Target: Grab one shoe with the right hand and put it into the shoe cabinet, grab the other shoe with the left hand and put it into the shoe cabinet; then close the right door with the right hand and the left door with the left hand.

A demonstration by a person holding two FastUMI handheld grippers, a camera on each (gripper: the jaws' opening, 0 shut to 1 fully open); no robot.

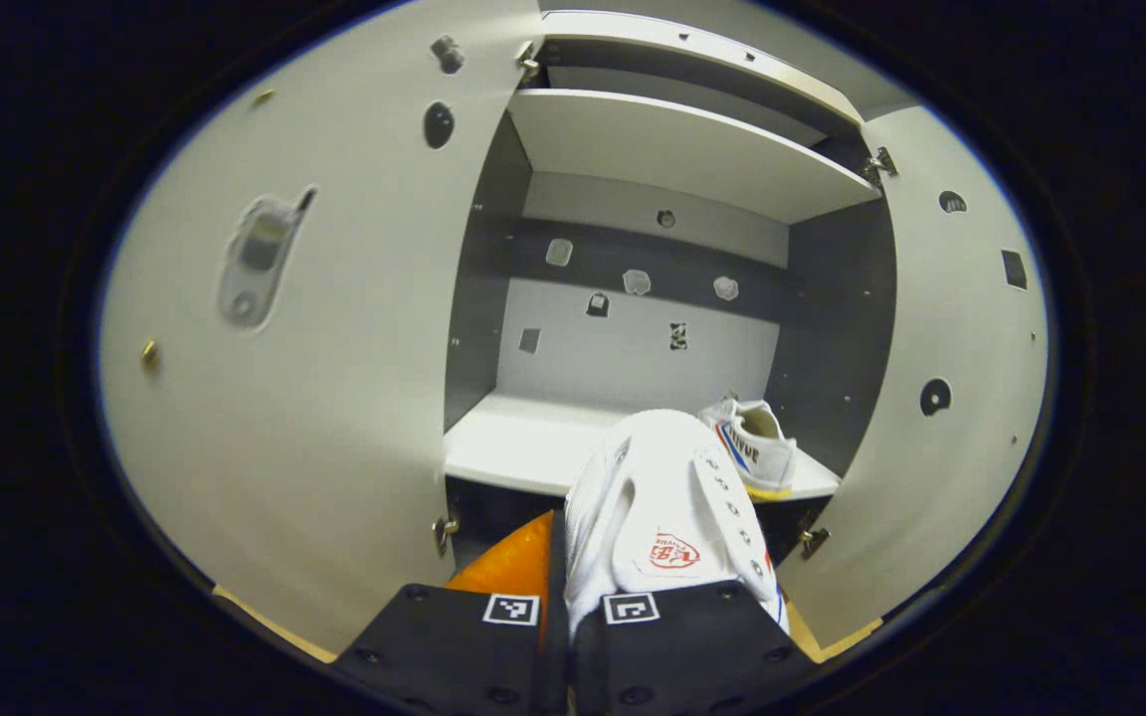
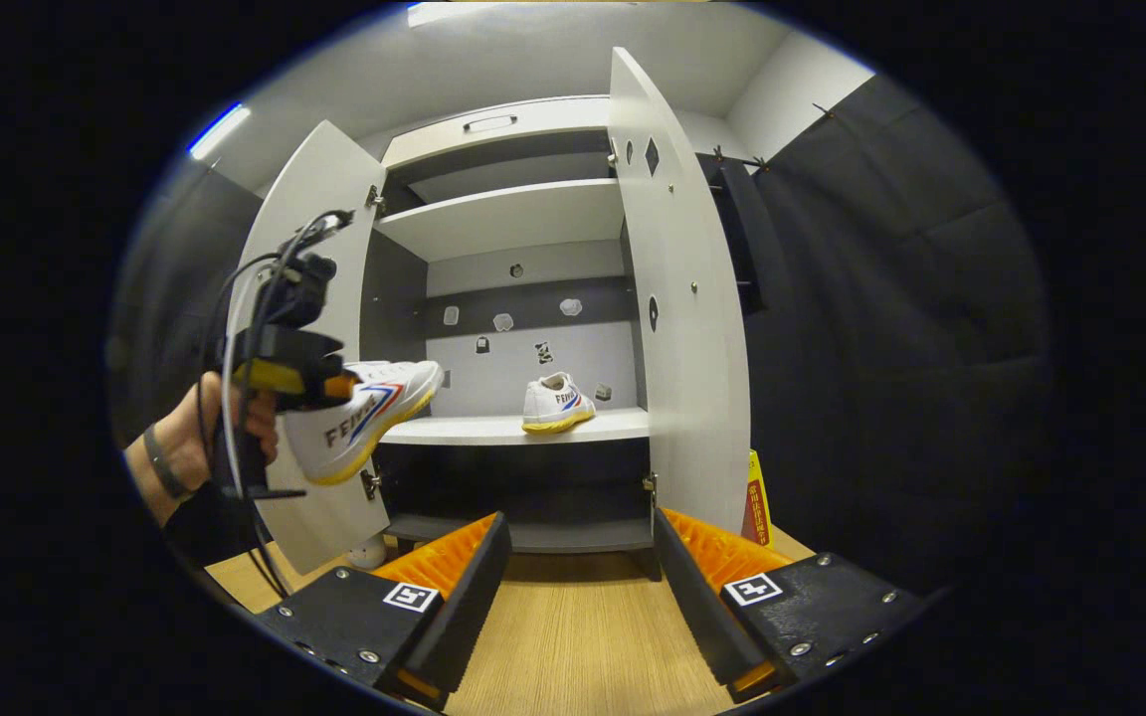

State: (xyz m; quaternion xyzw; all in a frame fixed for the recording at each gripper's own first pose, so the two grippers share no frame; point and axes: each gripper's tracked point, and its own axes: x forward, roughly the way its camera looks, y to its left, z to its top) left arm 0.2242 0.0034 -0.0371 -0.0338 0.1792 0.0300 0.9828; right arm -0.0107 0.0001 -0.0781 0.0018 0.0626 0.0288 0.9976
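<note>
Fingers of the left gripper (image 1: 565, 607) pinch the heel collar of the second shoe (image 1: 668, 517), soft canvas, light, likely to sag. Right gripper (image 2: 578, 597) gapes empty. Farther off, the first shoe (image 2: 555, 403) rests on the cabinet shelf (image 2: 493, 430).

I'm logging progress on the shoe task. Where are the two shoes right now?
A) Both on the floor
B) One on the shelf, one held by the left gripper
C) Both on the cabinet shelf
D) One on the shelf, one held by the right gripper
B: one shoe sits on the cabinet shelf, while the left gripper carries the other shoe in front of the open cabinet; the right gripper has open jaws with nothing between them.
</note>
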